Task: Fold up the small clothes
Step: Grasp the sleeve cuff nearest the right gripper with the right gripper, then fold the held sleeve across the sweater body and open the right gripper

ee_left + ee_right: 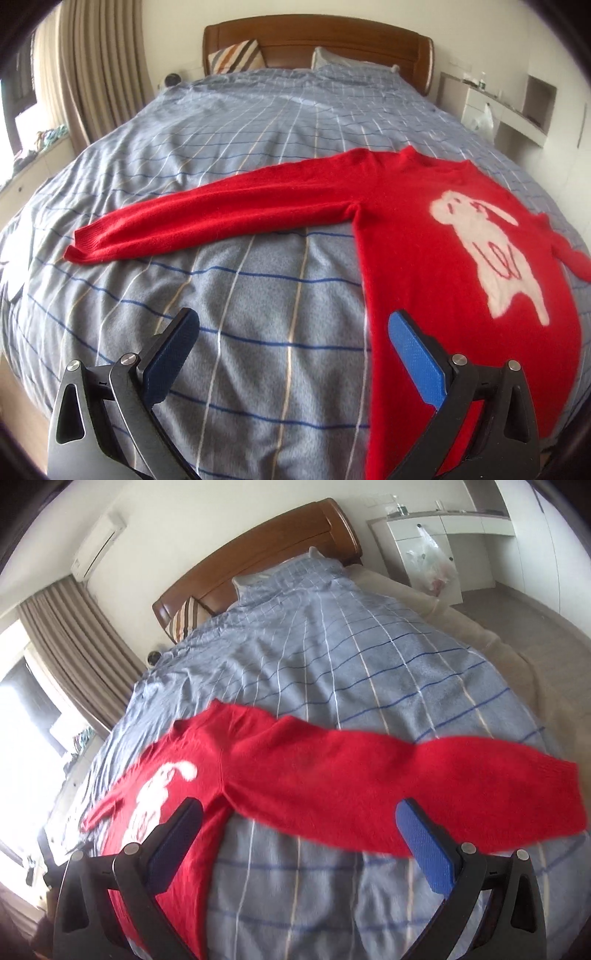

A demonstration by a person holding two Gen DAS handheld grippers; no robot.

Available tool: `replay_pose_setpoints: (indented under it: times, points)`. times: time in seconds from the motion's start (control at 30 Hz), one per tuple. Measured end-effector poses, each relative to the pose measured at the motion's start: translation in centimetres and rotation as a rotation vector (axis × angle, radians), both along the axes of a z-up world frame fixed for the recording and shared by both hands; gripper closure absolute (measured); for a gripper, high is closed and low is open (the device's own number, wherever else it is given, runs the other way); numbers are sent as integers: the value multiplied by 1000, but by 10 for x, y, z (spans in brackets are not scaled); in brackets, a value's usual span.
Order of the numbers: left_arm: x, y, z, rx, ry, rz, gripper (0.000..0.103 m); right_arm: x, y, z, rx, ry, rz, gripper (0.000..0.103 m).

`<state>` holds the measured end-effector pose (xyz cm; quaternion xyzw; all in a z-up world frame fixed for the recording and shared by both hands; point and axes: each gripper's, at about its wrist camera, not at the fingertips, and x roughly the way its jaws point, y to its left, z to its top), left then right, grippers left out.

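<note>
A small red sweater (424, 258) with a white animal picture (487, 251) lies flat, front up, on the bed. Its left sleeve (207, 218) stretches out to the left. In the right wrist view the sweater body (192, 775) is at the left and its other sleeve (406, 794) stretches right. My left gripper (291, 332) is open and empty, above the blanket by the sweater's lower left edge. My right gripper (299, 823) is open and empty, above the armpit area where sleeve meets body.
The bed has a grey-blue checked blanket (258, 295), pillows (236, 55) and a wooden headboard (317, 37). Curtains (96, 66) and a window sill are at the left. White cabinets (443, 535) with a hanging plastic bag (432, 561) stand at the right.
</note>
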<state>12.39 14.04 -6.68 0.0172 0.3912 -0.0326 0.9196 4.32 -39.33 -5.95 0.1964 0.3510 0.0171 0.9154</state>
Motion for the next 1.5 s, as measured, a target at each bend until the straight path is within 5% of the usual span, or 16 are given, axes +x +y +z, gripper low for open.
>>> replay_pose_setpoints:
  times: [0.17, 0.37, 0.5, 0.73, 0.83, 0.87, 0.93, 1.13, 1.3, 1.5]
  points:
    - [-11, 1, 5, -39, -46, 4, 1, -64, -56, -5, 75, 31, -173, 0]
    - [-7, 9, 0, -126, -29, 73, 1, -76, -123, -30, 393, 0, -367, 2]
    - [-12, 16, -1, -137, -27, 98, 1, -57, -149, -50, 556, 39, -433, 31]
    - [-10, 30, -10, -143, -17, 153, 1, -34, -172, -72, 621, 60, -564, 41]
    - [-3, 32, -17, -141, -5, 175, 1, -29, -181, -89, 647, 100, -587, 68]
    - [-1, 32, -19, -138, -4, 181, 1, -29, -183, -91, 639, 110, -594, 92]
    - [-2, 34, -23, -131, -9, 196, 1, -29, -183, -85, 633, 92, -585, 98]
    - [-5, 40, -37, -105, -22, 217, 1, 10, -119, 31, 380, -65, -362, 98]
    - [-6, 43, -36, -118, -39, 223, 1, 89, 1, 126, 244, -168, -47, 98]
    - [-7, 53, -37, -153, -36, 239, 1, 178, 172, 146, 179, -143, 291, 98]
